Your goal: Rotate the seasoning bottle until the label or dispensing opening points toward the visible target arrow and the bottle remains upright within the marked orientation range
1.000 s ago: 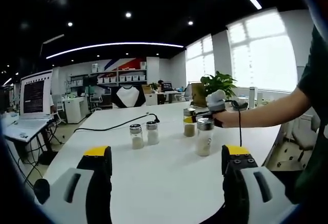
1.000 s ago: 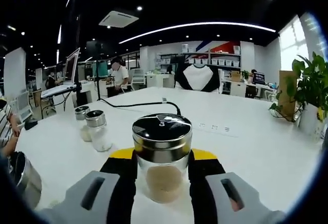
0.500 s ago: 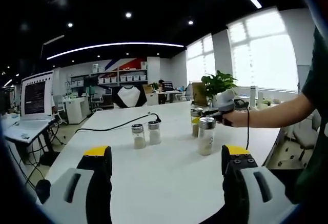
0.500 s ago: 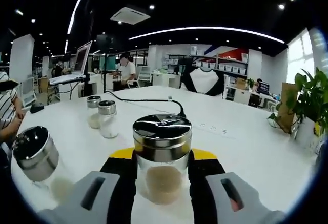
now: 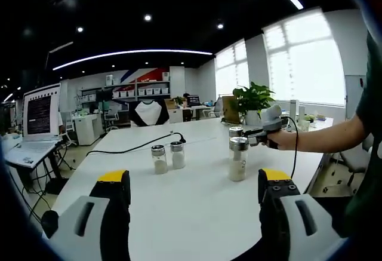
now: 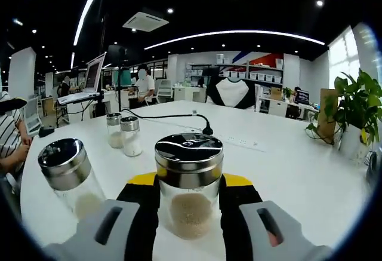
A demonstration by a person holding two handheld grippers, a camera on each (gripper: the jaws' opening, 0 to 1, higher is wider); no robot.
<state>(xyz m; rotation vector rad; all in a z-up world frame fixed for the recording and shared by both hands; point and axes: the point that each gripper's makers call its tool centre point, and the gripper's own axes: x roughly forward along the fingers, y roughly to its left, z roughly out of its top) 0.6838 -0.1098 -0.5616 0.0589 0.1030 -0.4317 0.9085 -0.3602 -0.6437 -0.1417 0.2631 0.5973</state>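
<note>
A glass seasoning bottle (image 6: 188, 196) with a chrome lid and tan powder stands upright between my right gripper's (image 6: 188, 184) yellow-tipped jaws, which are shut on it. In the left gripper view the same bottle's lid (image 5: 236, 132) peeks out behind a nearer shaker (image 5: 237, 159), with the right gripper (image 5: 258, 134) and a person's arm reaching in from the right. My left gripper (image 5: 194, 183) hangs open over the white table (image 5: 191, 201), well short of the bottles, with nothing between its jaws.
Two small shakers (image 5: 167, 156) stand side by side mid-table, also seen as a pair (image 6: 122, 135). A loose chrome-lidded shaker (image 6: 68, 174) sits left of the held bottle. A black cable (image 5: 134, 146) and power strip (image 6: 239, 143) lie farther back. A potted plant (image 6: 352, 103) stands at right.
The right gripper and its bottle have shifted right in the left gripper view, now behind the nearer shaker. The right gripper view has turned, bringing the loose shaker further in. Left gripper unmoved.
</note>
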